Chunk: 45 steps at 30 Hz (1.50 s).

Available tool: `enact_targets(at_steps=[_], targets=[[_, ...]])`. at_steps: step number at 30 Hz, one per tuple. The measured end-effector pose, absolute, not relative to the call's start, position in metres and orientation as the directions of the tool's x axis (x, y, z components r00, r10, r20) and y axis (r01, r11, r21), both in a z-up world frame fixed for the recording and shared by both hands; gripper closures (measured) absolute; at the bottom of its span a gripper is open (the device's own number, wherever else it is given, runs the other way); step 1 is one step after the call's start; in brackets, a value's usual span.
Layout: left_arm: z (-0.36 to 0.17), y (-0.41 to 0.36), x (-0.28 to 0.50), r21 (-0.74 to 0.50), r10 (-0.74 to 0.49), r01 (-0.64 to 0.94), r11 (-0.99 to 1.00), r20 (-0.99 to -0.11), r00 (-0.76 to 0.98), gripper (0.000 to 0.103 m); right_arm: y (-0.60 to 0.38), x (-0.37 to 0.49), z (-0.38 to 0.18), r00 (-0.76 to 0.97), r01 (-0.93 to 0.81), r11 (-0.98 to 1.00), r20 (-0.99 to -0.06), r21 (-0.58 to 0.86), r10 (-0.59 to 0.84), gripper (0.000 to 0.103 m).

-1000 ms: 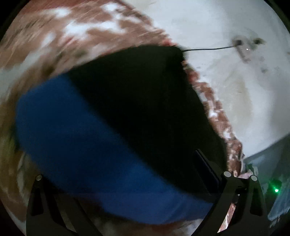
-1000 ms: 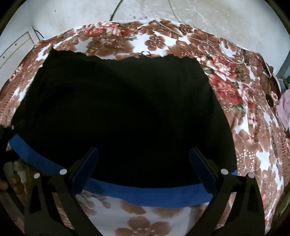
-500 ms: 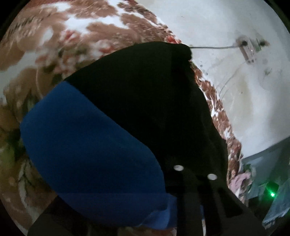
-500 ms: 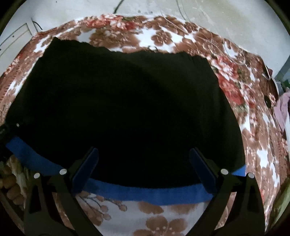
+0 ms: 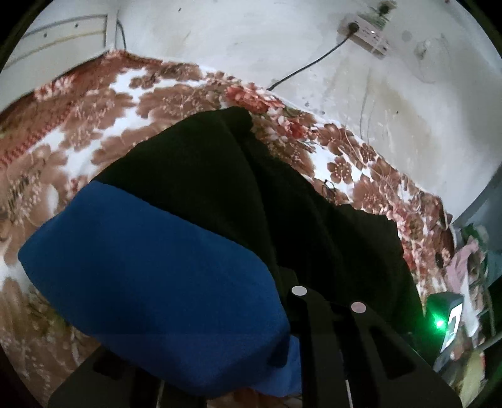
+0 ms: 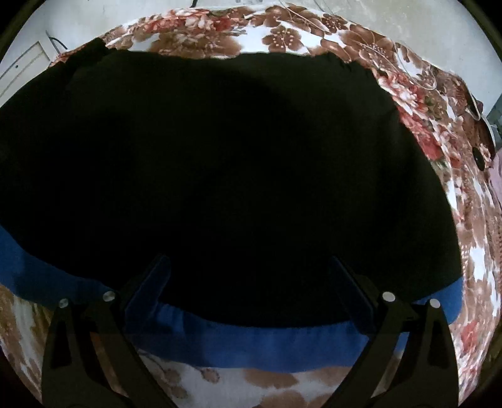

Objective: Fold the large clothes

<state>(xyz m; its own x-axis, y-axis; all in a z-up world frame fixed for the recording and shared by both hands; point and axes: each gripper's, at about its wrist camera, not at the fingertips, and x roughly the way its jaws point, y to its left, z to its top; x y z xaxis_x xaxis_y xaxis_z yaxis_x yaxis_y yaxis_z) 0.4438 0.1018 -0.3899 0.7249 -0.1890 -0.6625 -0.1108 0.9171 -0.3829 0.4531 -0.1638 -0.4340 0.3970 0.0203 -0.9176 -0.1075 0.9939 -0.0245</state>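
Spread wide across a bed, a black garment (image 6: 226, 157) with a broad blue band (image 6: 266, 348) along its near hem lies on a floral blanket (image 5: 103, 119) of brown, red and white blossoms. Its far edge runs close to the blanket's far border, while the blue hem stops short of the near side, leaving a strip of bare blanket below it in the right wrist view.

At the garment's left corner the left gripper (image 5: 313, 310) has its jaws closing, nearly together, on the cloth where blue band meets black; the corner stands raised off the blanket, the band bulging and folds of black fabric falling away behind it. The right gripper (image 6: 249, 298) hovers over the hem farther along, jaws spread wide, its fingers (image 6: 150, 282) straddling the blue band; whether the pads touch the cloth cannot be told.

Blanket shows free on the garment's right flank and beyond its left corner. Behind the bed rises a stained, pale wall (image 5: 251, 40), where a white power strip (image 5: 367, 28) hangs with a dark cable (image 5: 307, 66) trailing down to the bed's edge. A pale panelled door or cabinet (image 5: 56, 34) stands at the far left. To the right of the bed, a small device with a green light (image 5: 439, 322) glows beside a heap of pinkish clothes (image 5: 461, 263).
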Motion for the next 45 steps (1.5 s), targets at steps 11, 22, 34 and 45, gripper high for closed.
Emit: enact_targets(at_steps=[11,22,34,45], targets=[[-0.333,0.029,0.445,-0.194,-0.114,-0.022,0.981,-0.662,0.741,0.094,-0.164,0.431,-0.445,0.402,-0.082,0.993,-0.909,0.082,0.108,0.004],[-0.302,-0.094,0.474,0.180,0.045,0.100,0.979,-0.663,0.747,0.094,-0.296,0.433,-0.381,0.427,-0.087,0.979,-0.881,0.185,0.204,0.005],[-0.385,-0.254,0.455,0.654,0.227,0.337,0.677,-0.621,0.750,0.094,-0.472,0.459,-0.337,0.443,0.078,0.968,-0.878,0.237,0.179,0.005],[-0.476,-0.288,0.404,0.853,0.250,0.420,0.308,-0.499,0.830,0.094,-0.471,0.486,-0.356,0.340,0.057,0.807,-0.772,0.587,0.537,0.005]])
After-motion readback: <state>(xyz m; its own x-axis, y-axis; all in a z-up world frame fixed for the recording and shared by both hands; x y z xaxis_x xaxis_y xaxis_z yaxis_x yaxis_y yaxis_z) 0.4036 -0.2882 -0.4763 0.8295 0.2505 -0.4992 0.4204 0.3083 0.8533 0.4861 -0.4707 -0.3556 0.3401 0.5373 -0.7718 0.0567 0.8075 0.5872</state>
